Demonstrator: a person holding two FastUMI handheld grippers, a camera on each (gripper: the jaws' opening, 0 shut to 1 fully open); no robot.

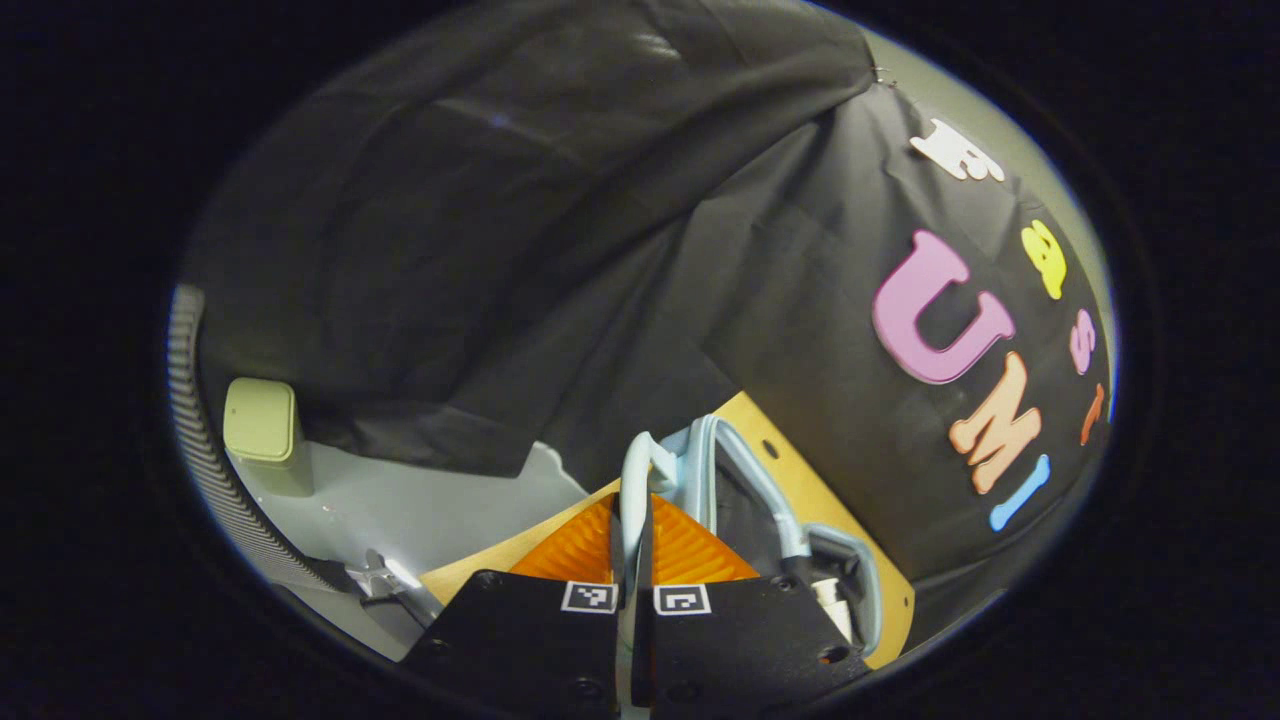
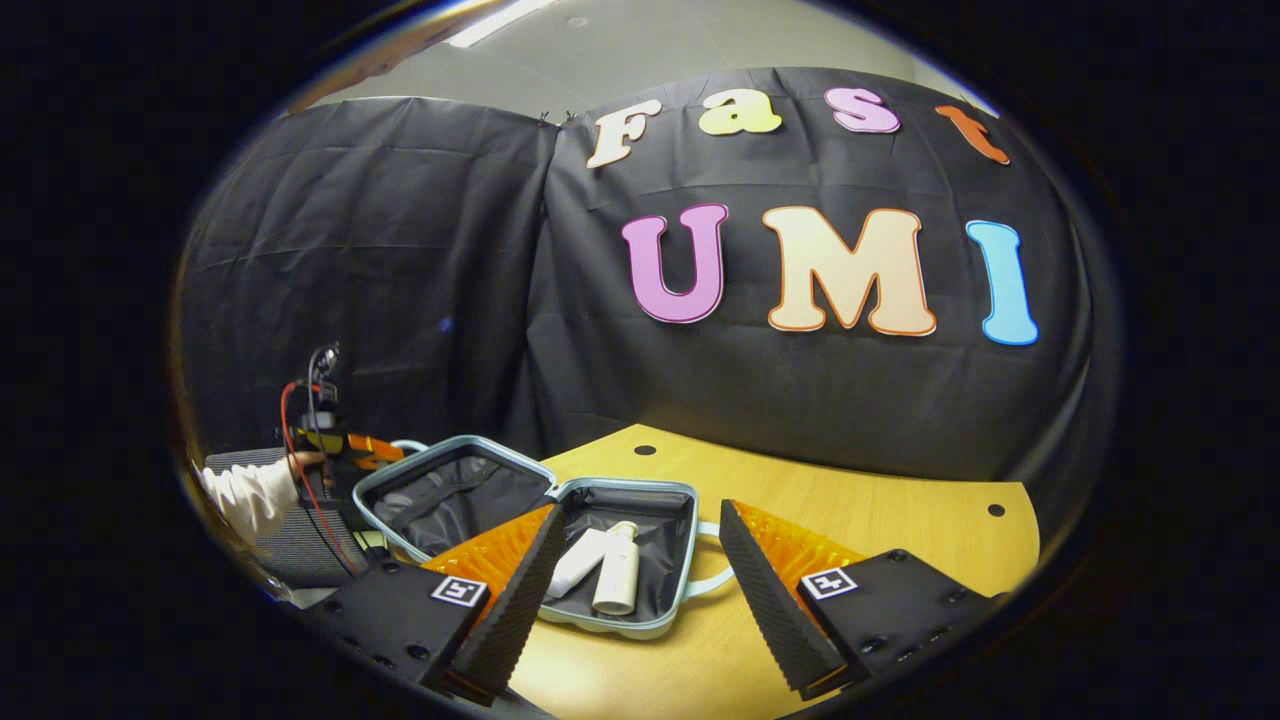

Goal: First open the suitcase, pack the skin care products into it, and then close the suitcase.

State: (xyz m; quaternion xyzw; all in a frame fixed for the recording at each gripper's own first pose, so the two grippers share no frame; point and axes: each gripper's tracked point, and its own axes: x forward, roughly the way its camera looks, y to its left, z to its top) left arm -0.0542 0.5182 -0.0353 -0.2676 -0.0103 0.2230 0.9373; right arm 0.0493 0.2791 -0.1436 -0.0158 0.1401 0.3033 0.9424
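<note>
On the suitcase rim, left fingers clamp; right fingers stand wide apart.

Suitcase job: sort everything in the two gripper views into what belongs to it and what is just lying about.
Belongs to the job:
- suitcase, open on the table
- skin care bottles lying inside it
- left gripper, shut on the suitcase handle
- right gripper, open

Lying about:
- green box
- wooden table

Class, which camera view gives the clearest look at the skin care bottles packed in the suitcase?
The right gripper view: two white bottles lie in the open suitcase, in plain sight. The left gripper view catches just a small pale bit inside the suitcase rim, possibly a bottle.
</note>
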